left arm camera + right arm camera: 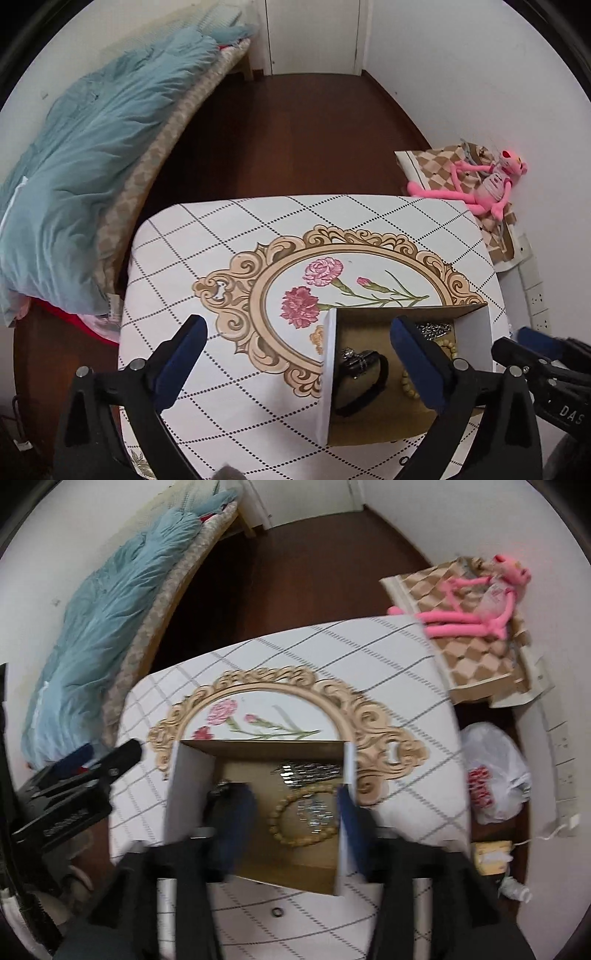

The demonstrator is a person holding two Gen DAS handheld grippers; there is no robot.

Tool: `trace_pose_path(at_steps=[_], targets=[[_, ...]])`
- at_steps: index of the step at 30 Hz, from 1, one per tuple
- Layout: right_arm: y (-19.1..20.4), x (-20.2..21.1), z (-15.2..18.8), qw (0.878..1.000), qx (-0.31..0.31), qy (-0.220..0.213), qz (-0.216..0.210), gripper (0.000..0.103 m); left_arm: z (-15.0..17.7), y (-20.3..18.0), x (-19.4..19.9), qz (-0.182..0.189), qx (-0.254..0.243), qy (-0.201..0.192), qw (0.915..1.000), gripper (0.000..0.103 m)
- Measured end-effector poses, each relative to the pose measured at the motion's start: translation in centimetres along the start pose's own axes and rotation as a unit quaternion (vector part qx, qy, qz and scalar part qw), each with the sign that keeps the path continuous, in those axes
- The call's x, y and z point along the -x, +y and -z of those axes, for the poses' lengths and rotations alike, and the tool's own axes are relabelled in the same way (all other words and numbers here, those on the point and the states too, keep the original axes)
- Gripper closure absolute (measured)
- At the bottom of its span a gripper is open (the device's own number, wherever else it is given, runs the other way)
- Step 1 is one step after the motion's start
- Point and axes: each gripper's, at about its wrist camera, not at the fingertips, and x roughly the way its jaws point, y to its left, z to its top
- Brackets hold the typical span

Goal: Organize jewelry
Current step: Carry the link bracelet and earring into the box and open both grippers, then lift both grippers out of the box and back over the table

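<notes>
Your right tongs (291,823) hang spread over the box (188,794) on the table (406,653), empty, above the bead bracelet (291,819). Left tongs (295,365) gape too. A small ring (277,911) lies outside: likely next, needing a fine pinch.

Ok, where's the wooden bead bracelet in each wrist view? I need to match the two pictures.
Left wrist: bead bracelet lies low right in the box, mostly hidden behind the left gripper's right finger.
Right wrist: bead bracelet sits at centre on the box floor, between the right gripper's fingers.
Shared landmark: the silver chain pile just beyond the bracelet.
</notes>
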Motion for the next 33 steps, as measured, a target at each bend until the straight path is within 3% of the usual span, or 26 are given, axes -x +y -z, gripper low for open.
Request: trace_pose_path(at_steps=[2,3,5,11,20,33], targets=[[-0.1,0.1,0.7,0.999,0.007,-0.003,0.034,0.029,0.6,-0.1,0.1,-0.01,-0.002,-0.002,0.9999,0.001],[-0.1,0.0,1.2,0.999,0.011,-0.005,0.053,0.017,1.1,-0.1,0.1,-0.014,-0.002,-0.004,0.9999,0.001],[-0.2,-0.3,2.3,0.996,0.017,-0.004,0.087,0.003,2.0,-0.2,0.0,-0.019,-0.005,-0.002,0.9998,0.001],[-0.5,-1.4,4.6,0.991,0.022,-0.002,0.135,0.003,4.5,-0.9,-0.6,-0.019,-0.008,0.013,0.9997,0.001],[-0.4,-1.0,6.0,0.988,0.014,-0.014,0.154,0.003,6.0,-1.0,0.3,-0.026,-0.008,0.012,0.9996,0.001],[1.5,4.5,7.9,0.985,0.026,-0.068,0.157,0.002,7.3,-0.5,6.5,-0.024,0.001,-0.037,0.999,0.001]])
